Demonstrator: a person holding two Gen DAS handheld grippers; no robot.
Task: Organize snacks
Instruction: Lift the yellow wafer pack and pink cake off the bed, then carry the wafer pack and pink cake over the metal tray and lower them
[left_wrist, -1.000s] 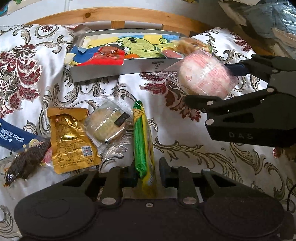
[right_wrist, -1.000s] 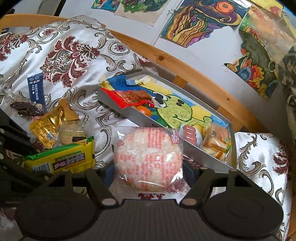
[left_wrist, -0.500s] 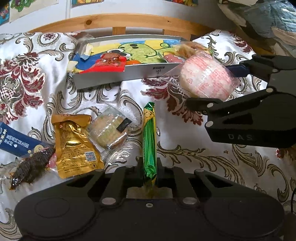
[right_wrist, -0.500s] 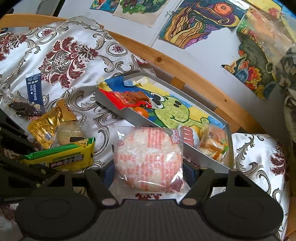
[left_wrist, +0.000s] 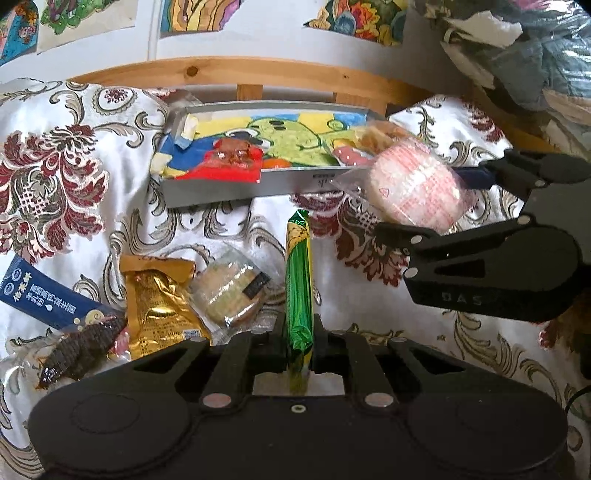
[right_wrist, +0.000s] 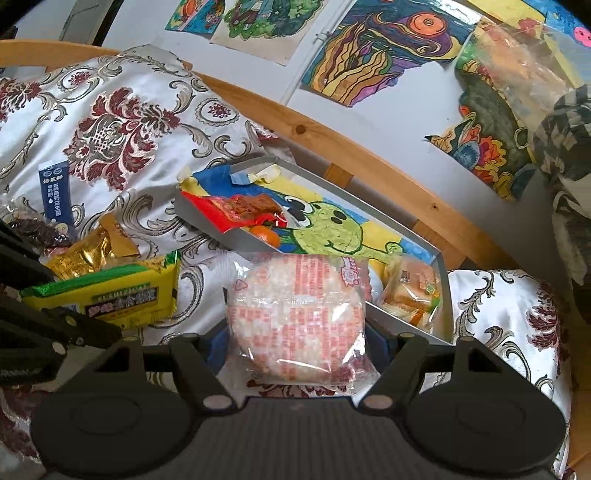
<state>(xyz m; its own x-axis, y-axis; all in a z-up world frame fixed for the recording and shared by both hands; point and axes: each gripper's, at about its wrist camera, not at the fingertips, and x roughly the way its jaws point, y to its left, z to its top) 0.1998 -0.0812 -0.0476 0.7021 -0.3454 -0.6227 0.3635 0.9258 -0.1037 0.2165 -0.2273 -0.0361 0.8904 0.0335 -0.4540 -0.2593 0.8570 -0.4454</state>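
At centre frame, our left gripper (left_wrist: 299, 341) clamps a green-and-yellow snack packet (left_wrist: 300, 280) edge-on above the floral cloth (left_wrist: 66, 177), while our right gripper (right_wrist: 297, 338) pinches a pink-printed round cake (right_wrist: 295, 317) at right, just before the grey tray (left_wrist: 229, 188).

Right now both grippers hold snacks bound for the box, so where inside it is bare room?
The grey box is bare mid-floor, over the green cartoon, between the red packet with the orange and the bread packet. Both ends are crowded.
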